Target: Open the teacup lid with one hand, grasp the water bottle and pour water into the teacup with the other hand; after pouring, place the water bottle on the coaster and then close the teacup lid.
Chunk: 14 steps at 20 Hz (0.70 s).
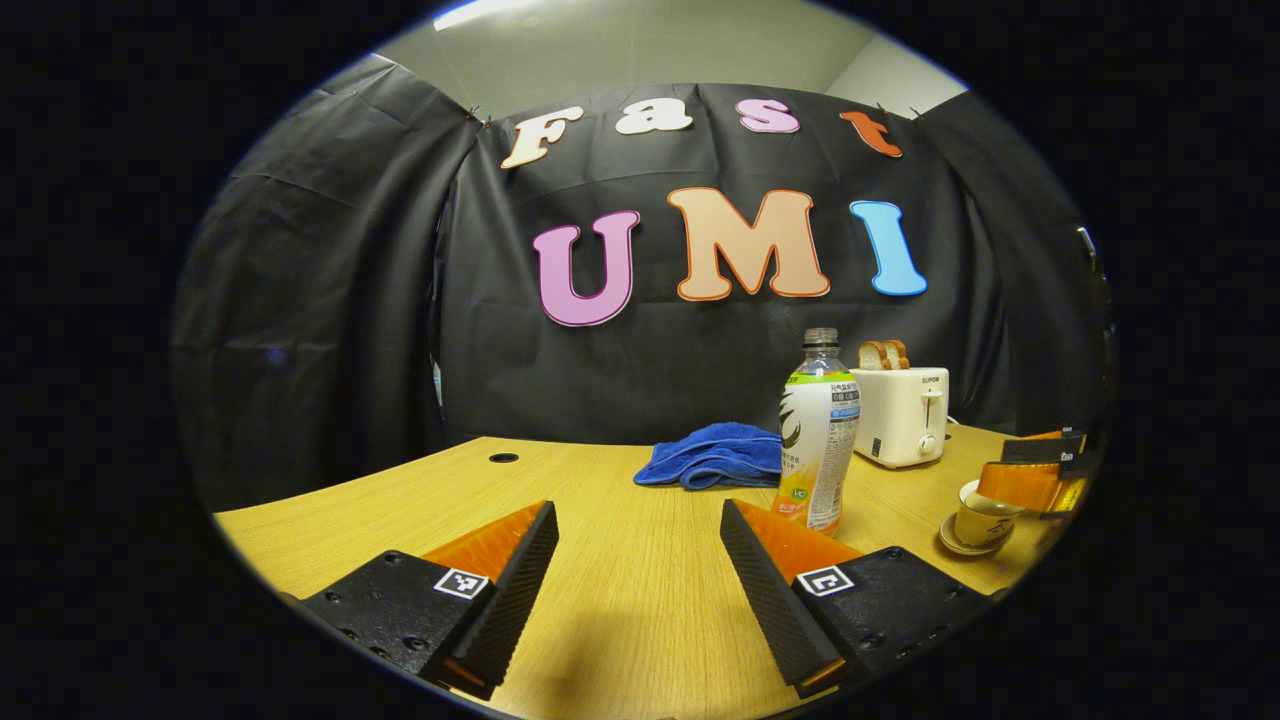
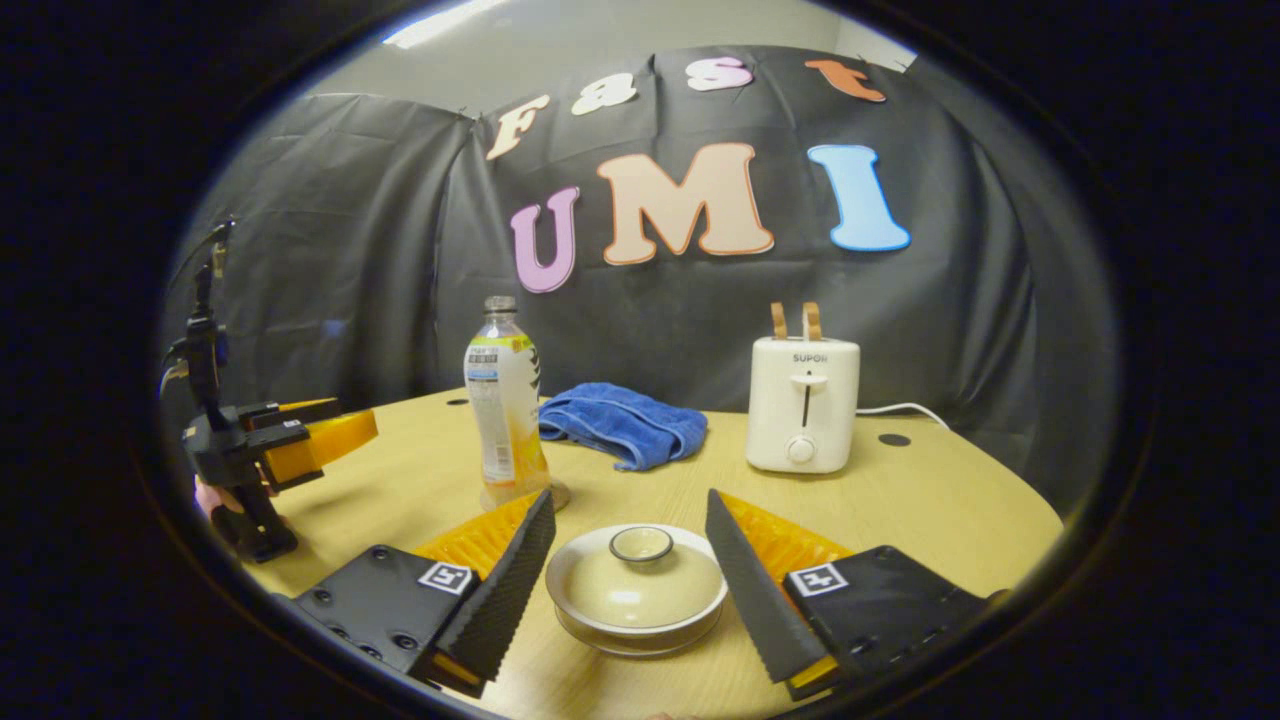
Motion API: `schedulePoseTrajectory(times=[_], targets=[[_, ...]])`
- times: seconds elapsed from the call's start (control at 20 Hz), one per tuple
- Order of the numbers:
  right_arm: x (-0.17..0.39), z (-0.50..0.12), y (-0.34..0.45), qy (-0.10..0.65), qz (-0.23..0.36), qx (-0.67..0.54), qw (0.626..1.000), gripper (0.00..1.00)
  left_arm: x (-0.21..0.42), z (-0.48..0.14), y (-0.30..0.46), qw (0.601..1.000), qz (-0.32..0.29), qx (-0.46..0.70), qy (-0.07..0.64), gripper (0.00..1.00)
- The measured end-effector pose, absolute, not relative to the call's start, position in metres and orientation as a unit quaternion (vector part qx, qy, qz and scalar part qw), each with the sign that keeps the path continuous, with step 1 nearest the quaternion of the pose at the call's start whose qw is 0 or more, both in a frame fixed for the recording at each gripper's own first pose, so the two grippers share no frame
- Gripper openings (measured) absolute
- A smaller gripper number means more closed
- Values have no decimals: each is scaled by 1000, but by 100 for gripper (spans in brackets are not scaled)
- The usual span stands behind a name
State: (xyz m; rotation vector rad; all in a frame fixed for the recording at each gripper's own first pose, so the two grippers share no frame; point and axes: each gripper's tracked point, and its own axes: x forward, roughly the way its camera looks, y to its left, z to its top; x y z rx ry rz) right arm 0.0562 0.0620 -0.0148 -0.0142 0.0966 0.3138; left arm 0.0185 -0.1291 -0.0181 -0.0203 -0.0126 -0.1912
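A lidded cream teacup on its saucer sits low between the fingers of my right gripper, which is open; the fingers flank the cup without touching it. The lid is on, with its ring knob up. The water bottle stands upright behind and to the left, with a round coaster edge showing at its base. My left gripper is open over bare table, with the bottle just ahead to the right of its right finger. The teacup and the right gripper are farther right.
A blue towel lies crumpled behind the bottle. A white toaster with two bread slices stands at the back right, its cord trailing right. The wooden table has a cable hole. My left gripper hovers at the table's left side.
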Motion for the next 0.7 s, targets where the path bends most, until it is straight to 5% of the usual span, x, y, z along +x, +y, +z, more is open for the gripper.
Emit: schedulePoseTrajectory(times=[0.4, 0.7], targets=[[43, -2, 38, 4, 108, 1, 994, 94, 18, -19, -130, 995, -96, -10, -7, 95], [25, 2, -15, -1, 6, 0, 1000, 95, 17, -19, -129, 995, -95, -11, -6, 95]])
